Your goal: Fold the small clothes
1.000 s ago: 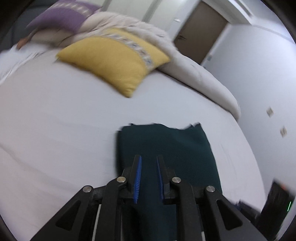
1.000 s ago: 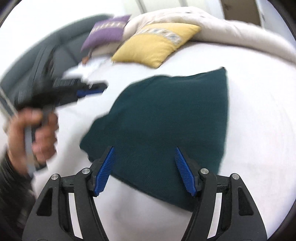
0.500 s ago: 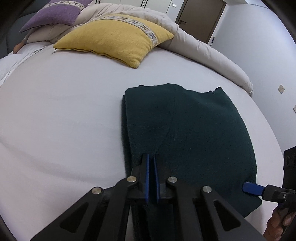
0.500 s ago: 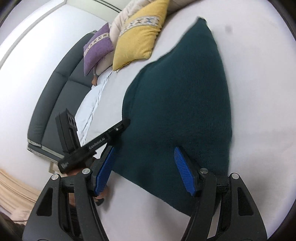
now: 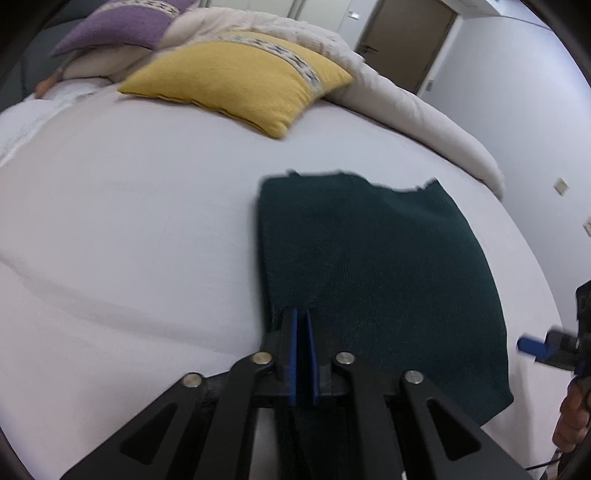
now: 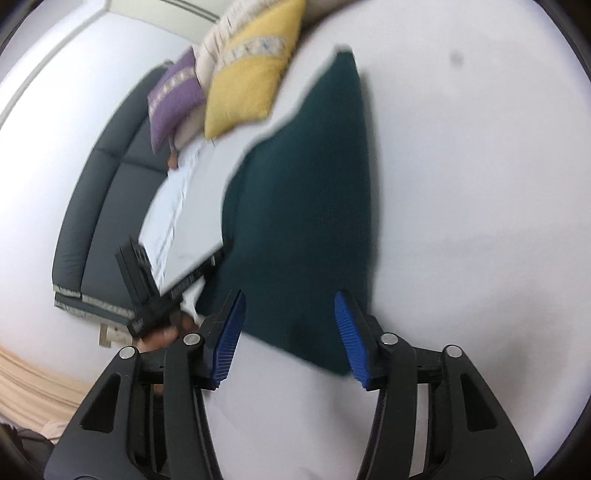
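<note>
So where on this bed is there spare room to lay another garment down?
The widest bare patch of white sheet lies left of the dark green knitted garment, below the yellow cushion. Another lies on its right. The head end is crowded with cushions and the rolled beige duvet.

Bare sheet [image 5: 129,229] lies open left of the garment [image 5: 369,266]; yellow pillow [image 5: 240,77] blocks beyond.

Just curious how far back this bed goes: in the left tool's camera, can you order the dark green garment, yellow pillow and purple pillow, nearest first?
From the left tool:
1. Dark green garment, pinched in the tool.
2. Yellow pillow, mid-bed, farther back.
3. Purple pillow, far left corner.
</note>
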A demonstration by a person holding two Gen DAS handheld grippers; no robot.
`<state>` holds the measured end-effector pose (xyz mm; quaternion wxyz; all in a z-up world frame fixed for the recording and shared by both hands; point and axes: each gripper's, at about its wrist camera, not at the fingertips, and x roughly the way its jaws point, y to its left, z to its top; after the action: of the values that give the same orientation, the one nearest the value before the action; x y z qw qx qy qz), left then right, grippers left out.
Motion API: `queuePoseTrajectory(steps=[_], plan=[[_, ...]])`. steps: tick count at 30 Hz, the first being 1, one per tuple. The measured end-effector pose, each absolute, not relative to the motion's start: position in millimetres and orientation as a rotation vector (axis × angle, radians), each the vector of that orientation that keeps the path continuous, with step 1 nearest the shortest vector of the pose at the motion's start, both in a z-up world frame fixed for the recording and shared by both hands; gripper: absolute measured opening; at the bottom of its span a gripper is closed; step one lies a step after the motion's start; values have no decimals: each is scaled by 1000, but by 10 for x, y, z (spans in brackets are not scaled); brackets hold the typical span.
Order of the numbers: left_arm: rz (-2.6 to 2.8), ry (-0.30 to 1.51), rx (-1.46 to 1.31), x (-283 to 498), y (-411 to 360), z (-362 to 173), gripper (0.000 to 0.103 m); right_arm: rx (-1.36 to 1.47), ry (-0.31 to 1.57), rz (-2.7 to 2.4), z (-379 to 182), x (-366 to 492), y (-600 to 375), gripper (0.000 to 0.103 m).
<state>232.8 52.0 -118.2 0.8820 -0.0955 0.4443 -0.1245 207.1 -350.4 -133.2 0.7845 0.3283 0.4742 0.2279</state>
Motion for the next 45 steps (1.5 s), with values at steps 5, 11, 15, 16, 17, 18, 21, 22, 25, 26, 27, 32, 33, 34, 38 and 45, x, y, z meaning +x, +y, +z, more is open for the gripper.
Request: queuePoseTrajectory(steps=[5, 11, 15, 16, 17, 18, 21, 22, 25, 26, 27, 32, 33, 34, 38, 45], plan=[[-263, 813, -158, 2449, 254, -640, 25, 710, 1018, 510, -1265, 2768, -3336, 49], [-282, 922, -172, 3158, -95, -1003, 28, 796, 1063, 490, -1443, 3586, -3199, 48], [-315, 929, -288, 3268, 150, -1323, 25, 746, 1101, 417, -1567, 3988, -3107, 48], [-329, 925, -295, 3275, 172, -1334, 25, 728, 1113, 389, -1615, 4091, -3091, 48], [-340, 920, -288, 3284, 183, -1349, 25, 735, 1118, 373, -1671, 4173, -3089, 48], [-349, 915, -289, 3294, 203, -1358, 25, 761, 1118, 366, -1729, 4248, -3108, 48], [-385, 915, -357, 3329, 311, -1431, 24, 816, 1067, 357, -1826, 4370, -3214, 43], [-393, 916, -371, 3325, 333, -1448, 24, 833, 1049, 344, -1849, 4396, -3270, 40], [-412, 920, -407, 3333, 372, -1489, 24, 914, 987, 287, -1932, 4368, -3528, 38], [-417, 923, -415, 3331, 373, -1494, 24, 935, 981, 277, -1952, 4334, -3592, 37], [-421, 924, -421, 3330, 378, -1499, 24, 929, 976, 264, -1929, 4296, -3624, 38], [-436, 933, -451, 3326, 416, -1533, 23, 860, 940, 302, -1576, 3869, -3604, 44], [-437, 934, -452, 3323, 419, -1535, 23, 836, 937, 345, -1484, 3754, -3532, 45], [-436, 934, -449, 3307, 423, -1534, 23, 809, 935, 407, -1400, 3630, -3419, 46], [-427, 934, -430, 3297, 407, -1524, 23, 734, 1015, 619, -1372, 3184, -2933, 49], [-430, 927, -413, 3282, 383, -1514, 23, 751, 1077, 641, -1874, 2569, -2837, 49]])
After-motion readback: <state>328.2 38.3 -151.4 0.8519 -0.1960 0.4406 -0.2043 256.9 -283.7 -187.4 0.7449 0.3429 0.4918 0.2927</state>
